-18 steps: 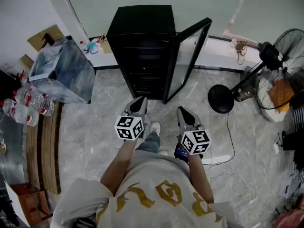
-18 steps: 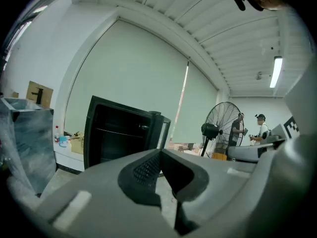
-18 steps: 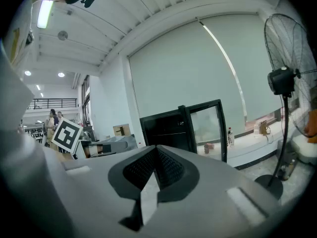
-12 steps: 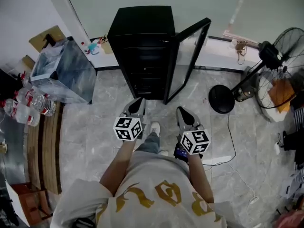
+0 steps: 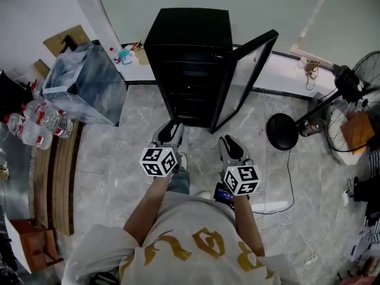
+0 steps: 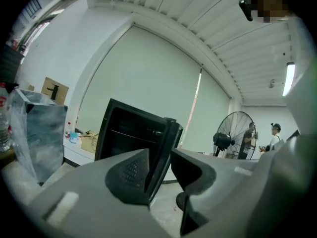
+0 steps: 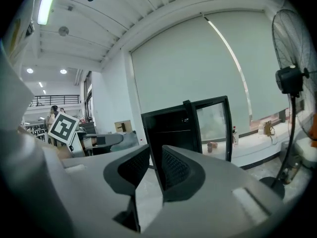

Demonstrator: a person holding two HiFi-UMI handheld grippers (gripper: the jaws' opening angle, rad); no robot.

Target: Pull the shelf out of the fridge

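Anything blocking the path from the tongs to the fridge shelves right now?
Nothing visible. The fridge door is swung open to the right, the shelves are exposed, and only bare floor lies between them and the left tongs and right tongs. Both are empty, jaws apart, short of the fridge.

Workshop hall — big pedestal fan (image 5: 347, 83)

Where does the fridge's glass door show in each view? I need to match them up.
Head view: glass door swung open, right of the fridge, upper centre.
Left gripper view: edge-on at centre, above the jaws' gap.
Right gripper view: right of centre, above the jaws.
Shared landmark: standing fan, right of the door everywhere.
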